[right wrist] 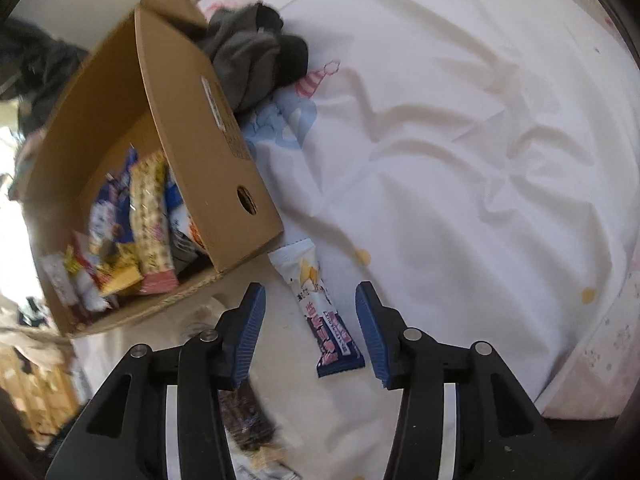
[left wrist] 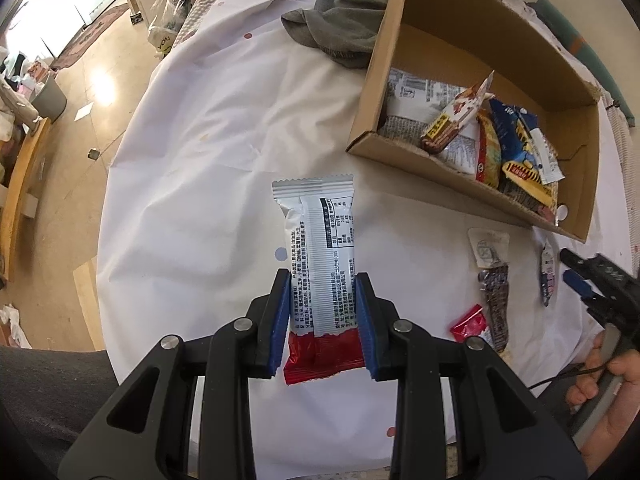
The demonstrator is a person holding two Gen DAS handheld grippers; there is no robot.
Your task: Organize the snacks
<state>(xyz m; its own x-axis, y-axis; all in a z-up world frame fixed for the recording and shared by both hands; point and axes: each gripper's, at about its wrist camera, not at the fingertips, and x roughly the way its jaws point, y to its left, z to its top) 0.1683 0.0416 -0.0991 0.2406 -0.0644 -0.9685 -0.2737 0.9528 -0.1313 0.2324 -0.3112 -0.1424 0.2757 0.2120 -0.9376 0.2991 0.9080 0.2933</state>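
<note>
left wrist view: the left gripper (left wrist: 323,320) is clamped on a silver-and-red snack packet (left wrist: 320,268); both blue pads press its sides, with the packet's printed back facing the camera and its silver crimped end pointing away, above the white cloth (left wrist: 208,152). the cardboard box (left wrist: 496,40) stands to the upper right, holding several upright snack packs (left wrist: 508,148). a grey garment (left wrist: 340,24) lies just beside the box's far corner. loose wrappers (left wrist: 496,300) lie on the cloth below the box. a hand (left wrist: 612,400) holds the other tool at the right edge.

right wrist view: the right gripper (right wrist: 310,328) stands parted, its pads clear of a white-and-blue snack stick (right wrist: 316,304) lying on the cloth between them. the box (right wrist: 192,128) sits to the upper left, packs (right wrist: 148,224) standing inside; this part is blurred.
</note>
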